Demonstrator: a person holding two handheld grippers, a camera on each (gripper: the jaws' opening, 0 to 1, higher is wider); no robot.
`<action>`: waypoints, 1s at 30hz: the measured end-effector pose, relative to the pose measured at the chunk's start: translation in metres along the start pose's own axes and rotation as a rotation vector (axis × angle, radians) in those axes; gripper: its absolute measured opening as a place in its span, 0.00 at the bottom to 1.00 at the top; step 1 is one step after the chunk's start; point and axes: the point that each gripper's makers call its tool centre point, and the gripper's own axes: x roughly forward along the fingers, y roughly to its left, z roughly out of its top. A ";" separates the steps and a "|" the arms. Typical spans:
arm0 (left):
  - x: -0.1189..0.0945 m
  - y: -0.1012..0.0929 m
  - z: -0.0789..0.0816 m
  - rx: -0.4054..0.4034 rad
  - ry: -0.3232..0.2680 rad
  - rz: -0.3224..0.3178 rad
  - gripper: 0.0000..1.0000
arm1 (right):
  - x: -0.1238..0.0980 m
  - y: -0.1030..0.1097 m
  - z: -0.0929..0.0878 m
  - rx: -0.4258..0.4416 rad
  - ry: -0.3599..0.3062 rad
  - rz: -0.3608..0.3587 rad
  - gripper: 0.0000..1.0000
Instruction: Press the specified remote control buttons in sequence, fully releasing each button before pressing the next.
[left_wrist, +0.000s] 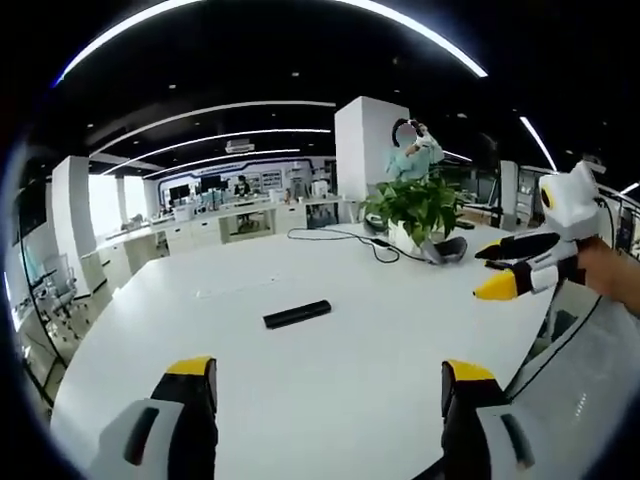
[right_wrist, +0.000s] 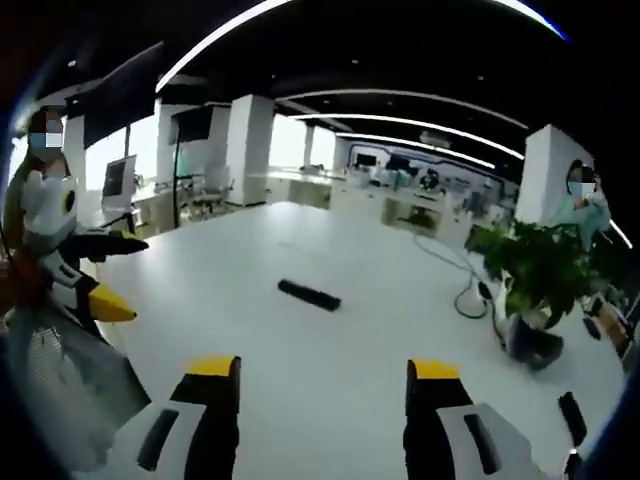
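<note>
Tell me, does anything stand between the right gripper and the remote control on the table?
Nothing visible does. The remote control lies alone on the bare white table ahead of the open right gripper.

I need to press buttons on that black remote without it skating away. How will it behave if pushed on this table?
The remote is slim and lies flat, so tipping or rolling seems unlikely. The white table looks smooth and glossy, so it may slide under a sideways push. It looks rigid and probably light; pressing straight down should keep it put.
</note>
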 end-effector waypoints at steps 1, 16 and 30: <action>0.000 0.003 -0.001 0.006 0.009 0.014 1.00 | 0.002 -0.001 0.000 0.019 -0.001 0.000 0.81; 0.012 0.018 0.023 0.035 -0.012 -0.015 1.00 | 0.031 -0.010 0.046 -0.126 -0.043 -0.014 0.81; 0.069 0.067 0.042 0.207 -0.028 -0.122 1.00 | 0.079 -0.033 0.065 -0.264 -0.017 0.055 0.77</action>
